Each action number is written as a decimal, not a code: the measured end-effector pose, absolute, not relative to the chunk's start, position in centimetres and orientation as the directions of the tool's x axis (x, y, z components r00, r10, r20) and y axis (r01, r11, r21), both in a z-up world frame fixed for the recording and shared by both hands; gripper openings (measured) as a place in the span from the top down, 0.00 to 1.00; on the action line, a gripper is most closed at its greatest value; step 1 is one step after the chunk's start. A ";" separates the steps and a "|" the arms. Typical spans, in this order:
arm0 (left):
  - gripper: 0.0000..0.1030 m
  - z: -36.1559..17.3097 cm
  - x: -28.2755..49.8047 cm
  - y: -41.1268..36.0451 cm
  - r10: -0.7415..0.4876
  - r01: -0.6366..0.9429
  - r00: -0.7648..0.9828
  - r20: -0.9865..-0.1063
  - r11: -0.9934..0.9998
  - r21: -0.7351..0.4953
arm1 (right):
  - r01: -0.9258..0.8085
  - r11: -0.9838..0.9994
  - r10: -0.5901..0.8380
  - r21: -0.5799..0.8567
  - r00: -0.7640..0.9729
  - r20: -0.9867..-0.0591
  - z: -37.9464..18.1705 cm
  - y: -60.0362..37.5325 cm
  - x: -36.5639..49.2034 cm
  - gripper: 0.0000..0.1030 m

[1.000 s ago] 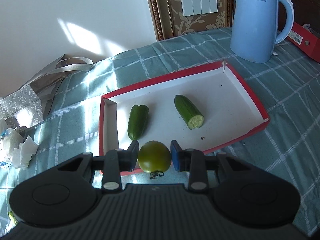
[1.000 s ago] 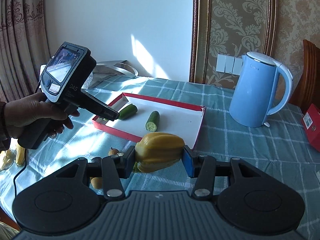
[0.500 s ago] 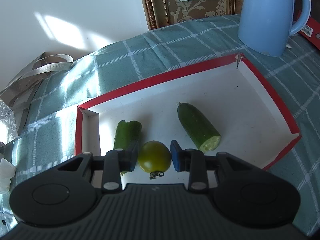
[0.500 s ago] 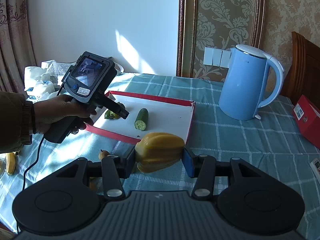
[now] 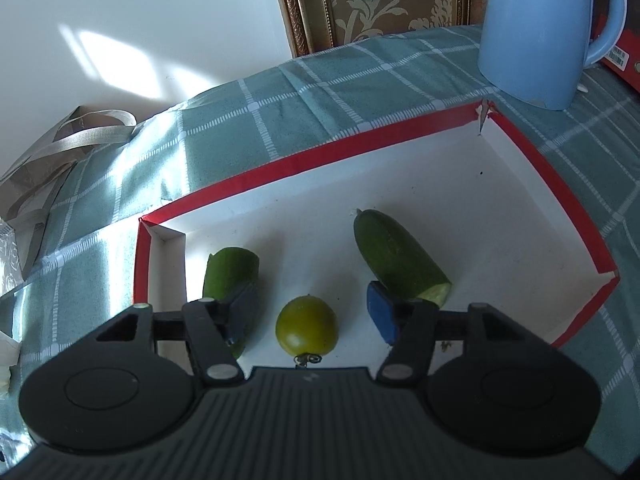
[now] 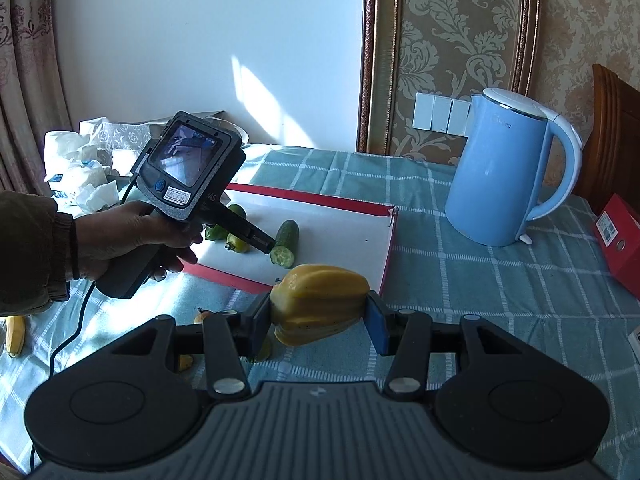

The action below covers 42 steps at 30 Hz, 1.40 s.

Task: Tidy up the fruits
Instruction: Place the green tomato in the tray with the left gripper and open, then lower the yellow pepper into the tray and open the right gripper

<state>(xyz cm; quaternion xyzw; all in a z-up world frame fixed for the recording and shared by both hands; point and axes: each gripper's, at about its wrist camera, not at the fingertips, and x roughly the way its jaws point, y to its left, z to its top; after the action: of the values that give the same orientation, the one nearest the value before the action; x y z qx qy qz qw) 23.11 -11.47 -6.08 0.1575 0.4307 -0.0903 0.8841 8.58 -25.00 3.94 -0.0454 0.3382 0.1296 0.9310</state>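
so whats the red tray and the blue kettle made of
Red tray: looks like cardboard, matte white inside with red outer facing; its far corner is torn and its walls are folded. Blue kettle: probably plastic, a smooth satin shell with soft highlights and a white rim and handle.

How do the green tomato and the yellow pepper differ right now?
The green tomato is small, round and green; the yellow pepper is larger, lumpy and yellow. The tomato lies free in the red-edged tray between the left gripper's jaws, which have just been opening; the pepper is clamped in the right gripper, outside the tray. Both sit between a gripper's jaws.
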 end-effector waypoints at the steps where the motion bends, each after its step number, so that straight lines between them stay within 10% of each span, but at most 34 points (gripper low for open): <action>1: 0.35 -5.8 22.9 -11.5 -0.017 0.296 0.627 -0.779 0.930 0.218 | -0.277 0.961 0.215 0.003 0.738 -0.640 3.9 -24.9 8.9 0.53; 42: 0.12 1.5 4.4 0.3 0.162 0.005 0.650 -0.743 0.976 0.218 | -0.280 0.960 0.180 -0.025 0.680 -0.711 -7.2 -22.5 28.8 0.53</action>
<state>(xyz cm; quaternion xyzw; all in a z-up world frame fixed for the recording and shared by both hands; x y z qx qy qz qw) 4.44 0.30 1.53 0.1006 0.4162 0.0433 0.9026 28.81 -22.47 -7.20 -0.0659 0.3800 0.1258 0.9140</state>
